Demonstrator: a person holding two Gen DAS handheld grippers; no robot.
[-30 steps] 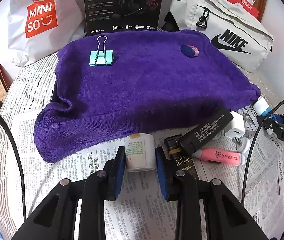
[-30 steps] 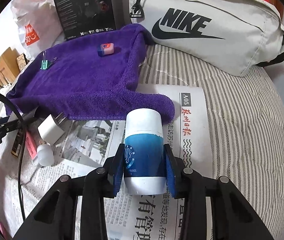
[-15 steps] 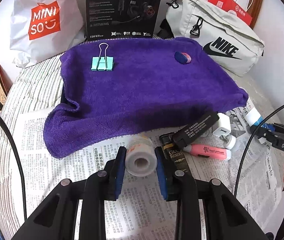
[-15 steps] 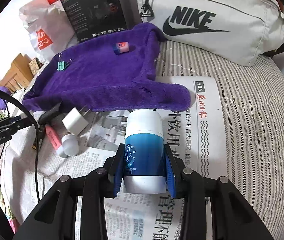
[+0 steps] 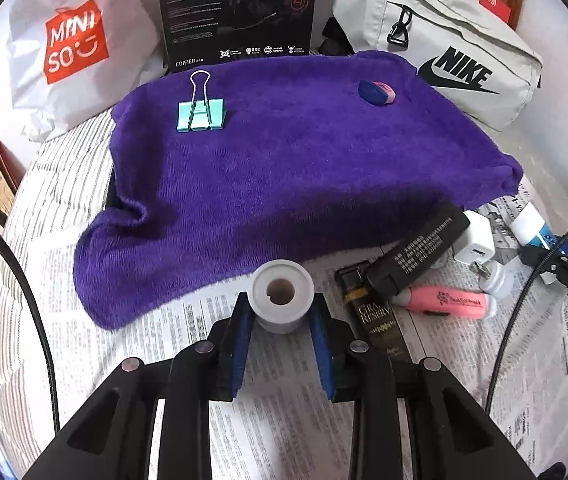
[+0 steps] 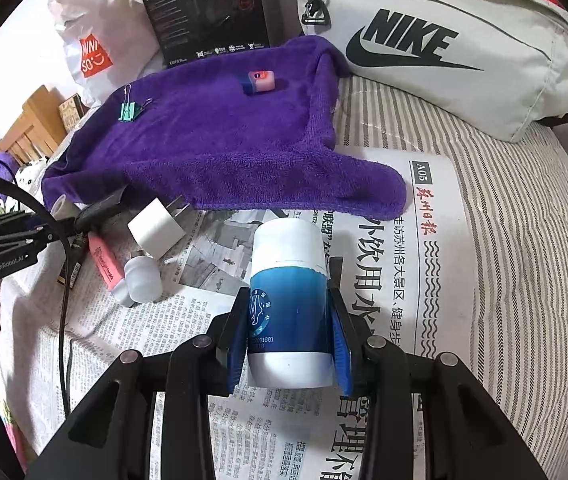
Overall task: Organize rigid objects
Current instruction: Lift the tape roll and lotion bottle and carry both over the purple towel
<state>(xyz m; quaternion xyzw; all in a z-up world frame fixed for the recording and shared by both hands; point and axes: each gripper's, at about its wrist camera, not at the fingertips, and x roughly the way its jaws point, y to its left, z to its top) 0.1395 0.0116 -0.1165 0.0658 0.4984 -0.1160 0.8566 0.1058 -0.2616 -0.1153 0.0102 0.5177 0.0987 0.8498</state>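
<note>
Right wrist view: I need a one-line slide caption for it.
Right gripper clamps a blue-and-white bottle over newspaper, purple towel beyond.

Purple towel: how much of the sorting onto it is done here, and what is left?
Done: the binder clip and eraser lie on the purple towel. In hand: the left hand-held gripper clamps a small white bottle; the right hand-held gripper clamps a blue-and-white bottle. Left on the newspaper: charger, pink highlighter, black boxes.
</note>
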